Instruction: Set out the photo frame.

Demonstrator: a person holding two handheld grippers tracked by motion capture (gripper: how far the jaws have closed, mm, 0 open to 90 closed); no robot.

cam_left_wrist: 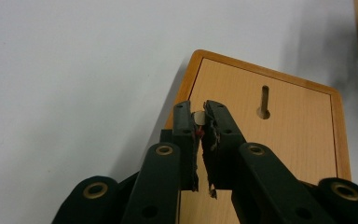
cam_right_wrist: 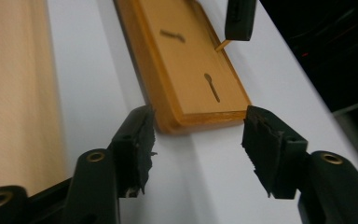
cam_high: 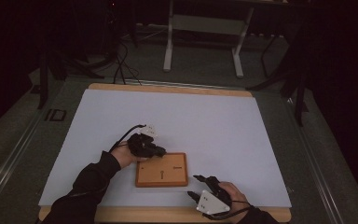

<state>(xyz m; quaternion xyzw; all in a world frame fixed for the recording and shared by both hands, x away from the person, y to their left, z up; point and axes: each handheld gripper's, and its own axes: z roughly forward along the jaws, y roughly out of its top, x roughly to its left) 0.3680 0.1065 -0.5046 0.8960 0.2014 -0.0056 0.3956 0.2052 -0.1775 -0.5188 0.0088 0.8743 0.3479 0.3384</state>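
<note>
A flat wooden board (cam_high: 161, 170) with two keyhole-shaped slots (cam_high: 162, 175) lies on the white sheet (cam_high: 177, 116) near the front of the table. My left gripper (cam_high: 162, 151) hovers over the board's far left corner. In the left gripper view its jaws (cam_left_wrist: 199, 109) are shut on a thin pale wooden peg (cam_left_wrist: 198, 117) above the board (cam_left_wrist: 279, 140). The right gripper view shows that peg (cam_right_wrist: 222, 45) slanting down to the board (cam_right_wrist: 186, 60). My right gripper (cam_high: 193, 185) rests at the board's near right corner. It (cam_right_wrist: 198, 121) is open, with nothing between its pads.
The wooden table edge (cam_high: 168, 87) frames the white sheet, and a wide bare strip of it (cam_right_wrist: 14, 93) runs beside my right gripper. Behind the table stand a pale metal frame (cam_high: 203, 28) and dark cables (cam_high: 121, 60) on the floor.
</note>
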